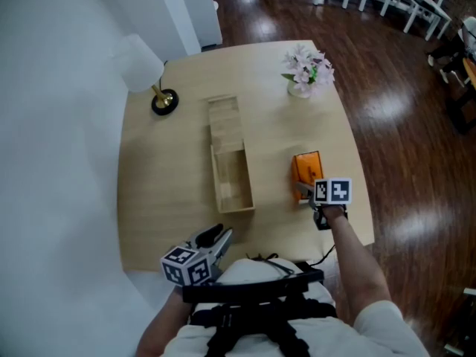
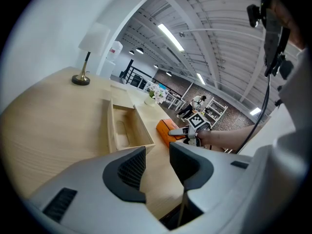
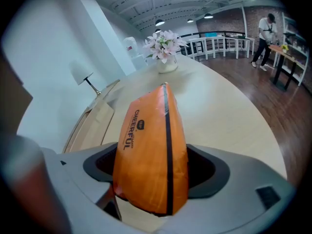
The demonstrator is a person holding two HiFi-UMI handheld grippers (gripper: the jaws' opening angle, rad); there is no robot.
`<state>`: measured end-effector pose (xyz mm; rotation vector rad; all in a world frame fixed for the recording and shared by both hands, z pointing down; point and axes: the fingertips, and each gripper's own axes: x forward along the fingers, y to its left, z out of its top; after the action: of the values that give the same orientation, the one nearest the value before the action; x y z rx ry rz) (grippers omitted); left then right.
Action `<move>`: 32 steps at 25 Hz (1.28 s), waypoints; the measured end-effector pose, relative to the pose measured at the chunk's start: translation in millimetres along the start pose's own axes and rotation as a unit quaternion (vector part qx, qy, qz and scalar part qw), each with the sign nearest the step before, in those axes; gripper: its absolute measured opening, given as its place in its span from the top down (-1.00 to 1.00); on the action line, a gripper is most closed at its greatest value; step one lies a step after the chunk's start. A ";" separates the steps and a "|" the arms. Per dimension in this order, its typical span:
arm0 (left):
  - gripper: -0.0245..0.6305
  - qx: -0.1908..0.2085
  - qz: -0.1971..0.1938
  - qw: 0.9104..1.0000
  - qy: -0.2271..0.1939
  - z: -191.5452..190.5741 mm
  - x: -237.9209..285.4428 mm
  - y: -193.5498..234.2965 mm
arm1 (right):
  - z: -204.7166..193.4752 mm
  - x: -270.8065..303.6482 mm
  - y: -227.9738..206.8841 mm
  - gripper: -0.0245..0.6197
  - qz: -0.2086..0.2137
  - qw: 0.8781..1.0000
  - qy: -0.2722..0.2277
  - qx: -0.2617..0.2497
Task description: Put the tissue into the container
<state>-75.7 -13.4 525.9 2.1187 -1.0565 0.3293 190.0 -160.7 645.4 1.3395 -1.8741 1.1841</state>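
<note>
An orange tissue pack (image 1: 306, 166) lies on the round wooden table (image 1: 163, 192), right of an open wooden box (image 1: 232, 178). My right gripper (image 1: 311, 193) is at the pack's near end. In the right gripper view the tissue pack (image 3: 151, 150) fills the gap between the jaws and both pads touch its sides. My left gripper (image 1: 216, 238) hovers over the table's near edge, open and empty. The left gripper (image 2: 157, 165) looks toward the box (image 2: 123, 129) and the orange pack (image 2: 166, 130).
The box's flat lid (image 1: 224, 119) lies just beyond it. A white lamp (image 1: 147, 71) stands at the back left and a vase of pink flowers (image 1: 306, 70) at the back right. Dark wood floor (image 1: 401, 147) surrounds the table. A person (image 3: 267, 33) stands far off.
</note>
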 end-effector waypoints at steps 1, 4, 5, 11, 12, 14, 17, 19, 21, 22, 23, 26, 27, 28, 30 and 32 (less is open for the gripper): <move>0.45 -0.001 0.002 1.000 0.002 -0.1 -1.3 1.8 | 0.5 -1.3 0.9 -0.37 -0.001 1.000 -0.001 -0.002; 0.45 -0.007 0.006 1.000 0.000 5.5 -5.2 2.1 | 1.4 -6.2 3.0 -0.35 0.000 1.000 -0.003 -0.004; 0.45 -0.009 0.007 1.000 -0.001 8.0 -6.3 1.4 | 1.7 -7.7 3.6 -0.35 0.002 1.000 -0.005 -0.004; 0.45 -0.011 0.006 1.000 -0.005 10.6 -10.1 7.0 | 4.4 -16.4 5.2 -0.33 0.002 1.000 -0.017 0.009; 0.45 -0.011 0.005 1.000 -0.006 10.5 -10.5 7.7 | 4.8 -17.8 5.9 -0.32 0.002 1.000 -0.019 0.012; 0.45 -0.012 0.003 1.000 -0.006 10.4 -11.2 8.6 | 5.8 -20.5 7.7 -0.31 0.003 1.000 -0.022 0.013; 0.45 -0.012 0.002 1.000 -0.006 10.9 -13.3 10.5 | 7.3 -24.8 11.4 -0.31 0.003 1.000 -0.027 0.012; 0.45 -0.012 0.002 1.000 -0.006 11.3 -14.7 12.0 | 8.4 -27.7 13.8 -0.31 0.005 0.999 -0.031 0.014; 0.45 -0.012 0.000 1.000 -0.006 11.7 -16.1 13.3 | 9.7 -31.4 16.7 -0.30 0.008 0.999 -0.036 0.019; 0.45 -0.012 0.000 1.000 -0.006 12.0 -17.2 13.9 | 10.9 -33.7 18.9 -0.30 0.010 0.999 -0.039 0.022; 0.45 -0.012 0.000 1.000 -0.007 12.4 -18.5 14.5 | 12.5 -36.0 21.7 -0.30 0.013 0.999 -0.043 0.025; 0.45 -0.012 -0.001 1.000 -0.008 13.6 -22.2 18.4 | 18.0 -40.5 32.3 -0.30 0.018 0.998 -0.054 0.027; 0.45 -0.012 -0.001 1.000 -0.008 13.6 -23.2 20.5 | 19.8 -41.0 36.8 -0.30 0.020 0.998 -0.057 0.028; 0.45 -0.012 -0.001 1.000 -0.008 13.5 -24.4 22.6 | 21.9 -41.6 41.9 -0.30 0.024 0.998 -0.059 0.029; 0.45 -0.012 -0.002 1.000 -0.009 13.4 -27.5 26.2 | 27.4 -43.2 53.4 -0.30 0.030 0.997 -0.067 0.029; 0.45 -0.013 -0.004 1.000 -0.009 13.8 -31.1 30.0 | 33.1 -45.1 66.1 -0.30 0.035 0.996 -0.074 0.028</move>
<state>-119.6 -16.9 515.3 2.1064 -1.0567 0.2921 146.4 -161.8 570.5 1.4366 -2.0199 1.2095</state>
